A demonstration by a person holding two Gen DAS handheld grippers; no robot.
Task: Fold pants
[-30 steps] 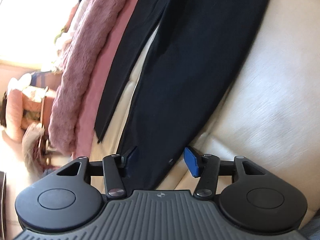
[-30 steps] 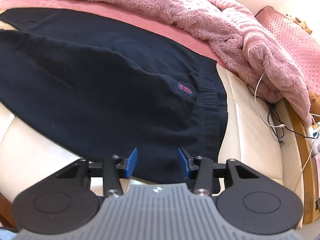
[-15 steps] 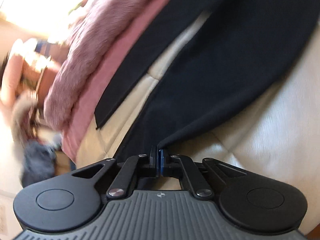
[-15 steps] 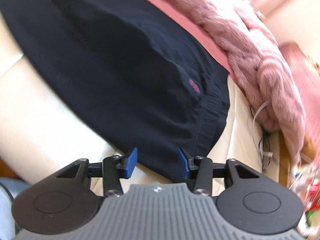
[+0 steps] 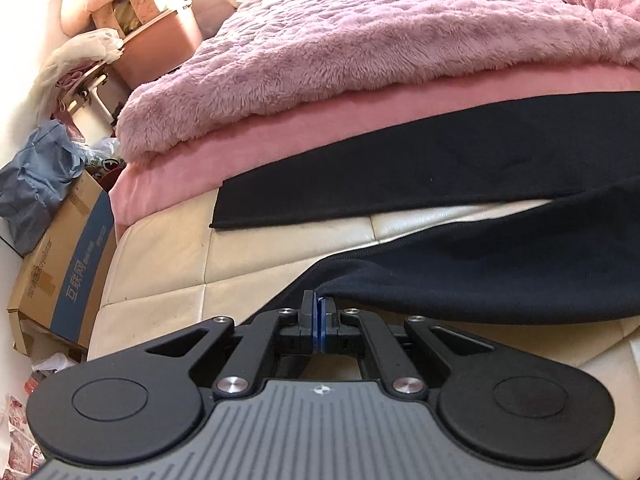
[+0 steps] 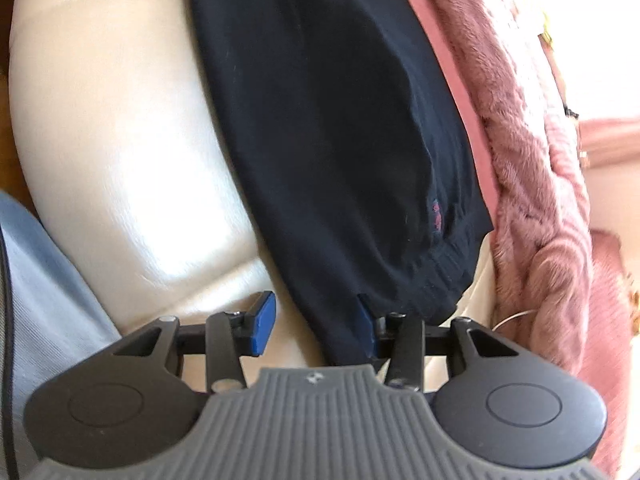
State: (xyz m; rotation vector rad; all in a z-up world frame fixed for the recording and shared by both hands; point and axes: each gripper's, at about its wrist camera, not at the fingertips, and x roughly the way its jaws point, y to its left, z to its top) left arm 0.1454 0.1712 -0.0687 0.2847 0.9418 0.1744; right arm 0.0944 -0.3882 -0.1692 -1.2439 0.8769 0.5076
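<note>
Black pants (image 5: 400, 184) lie spread on a cream leather cushion (image 5: 260, 252). The far leg lies flat. My left gripper (image 5: 319, 312) is shut on the hem of the near leg (image 5: 500, 276) and holds that end up off the cushion. In the right wrist view the waist end of the pants (image 6: 340, 140) hangs toward my right gripper (image 6: 316, 326). Its jaws are closing, with the waistband corner (image 6: 420, 284) between them. The cloth rests against the right pad, while the left pad (image 6: 264, 320) stands apart from it.
A fluffy pink blanket (image 5: 360, 40) and a pink sheet (image 5: 240, 152) lie just beyond the pants. A cardboard box (image 5: 68, 248) and blue cloth (image 5: 32, 176) sit off the cushion's left end. A person's light-blue clothing (image 6: 48, 280) is at lower left, a white cable (image 6: 516, 316) at lower right.
My left gripper shut on the near leg's hem, rose and rolled with it. My right gripper rolled and moved onto the waistband corner, its jaws a little narrower.
</note>
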